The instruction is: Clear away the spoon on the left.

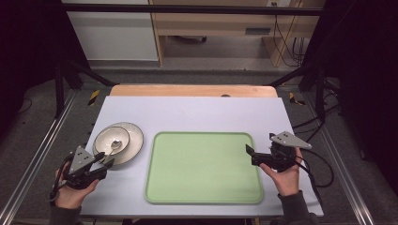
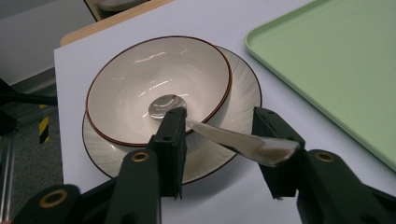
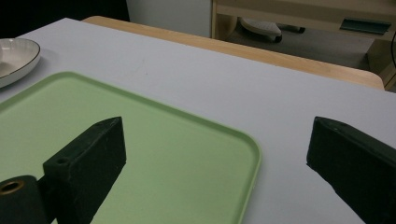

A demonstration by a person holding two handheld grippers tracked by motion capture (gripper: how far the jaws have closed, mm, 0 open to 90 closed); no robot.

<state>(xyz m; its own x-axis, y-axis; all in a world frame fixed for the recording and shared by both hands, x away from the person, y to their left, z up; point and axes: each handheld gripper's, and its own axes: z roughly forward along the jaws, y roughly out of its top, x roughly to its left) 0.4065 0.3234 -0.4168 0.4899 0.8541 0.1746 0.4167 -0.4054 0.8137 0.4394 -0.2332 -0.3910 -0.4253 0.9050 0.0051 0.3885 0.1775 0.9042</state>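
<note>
White table (image 1: 197, 108), left edge: spoon (image 2: 224, 135) straddled by unclenched left gripper (image 2: 217, 140); slick, stiff handle best pinched mid-length. Right gripper (image 3: 217, 154) released.

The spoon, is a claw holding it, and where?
Not held yet. The left claw is open with the spoon handle between its jaws. The right claw is open above the tray.

Beyond the table, a grey floor (image 1: 211, 75) meets a white cabinet (image 1: 112, 35) and wooden desk (image 1: 225, 21).

right gripper (image 3: 217, 154) jaws apart | over green tray (image 3: 187, 177) corner | bowl (image 3: 14, 58) far left
</note>
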